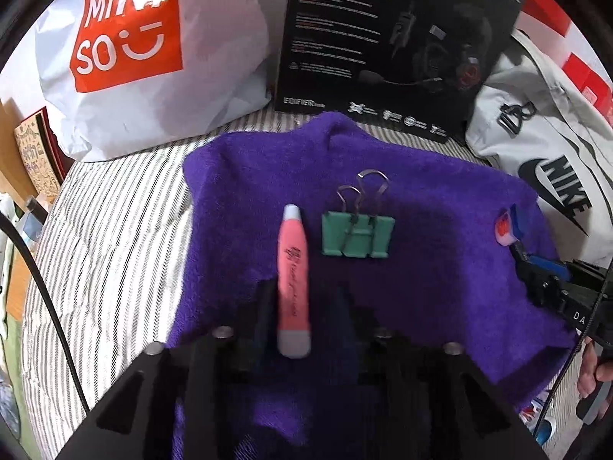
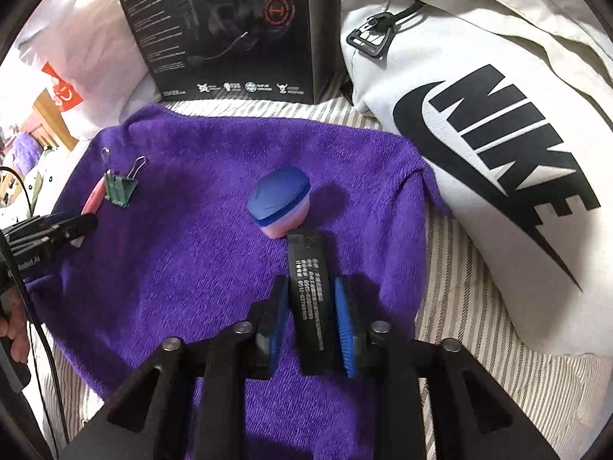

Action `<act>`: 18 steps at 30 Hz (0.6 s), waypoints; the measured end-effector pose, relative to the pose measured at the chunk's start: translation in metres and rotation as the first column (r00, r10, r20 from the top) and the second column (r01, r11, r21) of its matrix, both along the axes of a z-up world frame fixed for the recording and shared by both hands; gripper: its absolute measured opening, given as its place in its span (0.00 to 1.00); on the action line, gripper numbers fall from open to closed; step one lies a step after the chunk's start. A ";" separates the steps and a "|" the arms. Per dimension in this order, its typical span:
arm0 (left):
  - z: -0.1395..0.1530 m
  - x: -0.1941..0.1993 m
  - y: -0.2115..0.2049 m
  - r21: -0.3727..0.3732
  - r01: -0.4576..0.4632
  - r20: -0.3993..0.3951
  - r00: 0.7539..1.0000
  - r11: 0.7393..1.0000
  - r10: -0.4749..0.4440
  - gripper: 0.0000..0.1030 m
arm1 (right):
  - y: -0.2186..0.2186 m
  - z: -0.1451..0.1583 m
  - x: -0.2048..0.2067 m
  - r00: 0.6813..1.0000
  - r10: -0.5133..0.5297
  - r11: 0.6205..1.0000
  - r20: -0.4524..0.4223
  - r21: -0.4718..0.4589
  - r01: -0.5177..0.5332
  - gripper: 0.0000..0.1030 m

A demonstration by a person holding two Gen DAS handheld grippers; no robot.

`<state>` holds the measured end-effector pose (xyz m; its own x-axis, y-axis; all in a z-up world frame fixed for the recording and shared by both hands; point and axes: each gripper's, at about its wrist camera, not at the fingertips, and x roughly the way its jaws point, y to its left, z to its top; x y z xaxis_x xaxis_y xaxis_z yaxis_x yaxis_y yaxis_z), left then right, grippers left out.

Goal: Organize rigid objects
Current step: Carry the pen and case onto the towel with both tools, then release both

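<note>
The pink pen (image 1: 293, 280), grey at both ends, is lying between the fingers of the left hand-held gripper (image 1: 302, 291), which is grasping it above the purple towel (image 1: 440, 199). The right hand-held gripper (image 2: 312, 299) is clenching a black bar (image 2: 308, 291) with white print. A green clip (image 1: 358, 234) is resting just beside the pen.

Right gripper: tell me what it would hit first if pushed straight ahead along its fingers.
The right gripper is shut on a black printed bar pointing forward. Straight ahead, the bar's tip would meet the blue-lidded pink container on the purple towel first; they look almost touching already, though depth is unclear.
</note>
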<state>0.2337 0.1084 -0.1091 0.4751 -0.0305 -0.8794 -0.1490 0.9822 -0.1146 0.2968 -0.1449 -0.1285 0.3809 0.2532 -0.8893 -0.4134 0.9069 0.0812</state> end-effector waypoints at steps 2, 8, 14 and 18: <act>-0.002 -0.005 -0.007 0.011 0.012 -0.005 1.000 1.000 -0.012 0.48 | -0.001 0.001 -0.004 1.000 0.008 1.000 -0.015 0.013 -0.008 0.39; 0.001 -0.025 -0.019 0.008 0.003 -0.020 1.000 1.000 -0.003 0.56 | -0.005 0.015 -0.028 1.000 -0.008 1.000 -0.006 -0.017 0.008 0.42; 0.038 -0.069 -0.025 -0.007 0.033 0.048 0.998 0.999 -0.033 0.56 | -0.025 0.048 -0.072 0.999 -0.039 0.999 0.033 0.008 0.039 0.49; 0.060 -0.111 -0.039 0.007 0.107 0.082 0.991 0.994 -0.107 0.56 | -0.044 0.064 -0.105 0.996 -0.076 0.996 0.044 0.043 0.074 0.50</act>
<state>0.1229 0.0691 -0.0496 0.5402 -0.0829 -0.8375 -0.0332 0.9923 -0.1196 0.1923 -0.1884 -0.0649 0.4403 0.2585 -0.8599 -0.3488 0.9317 0.1015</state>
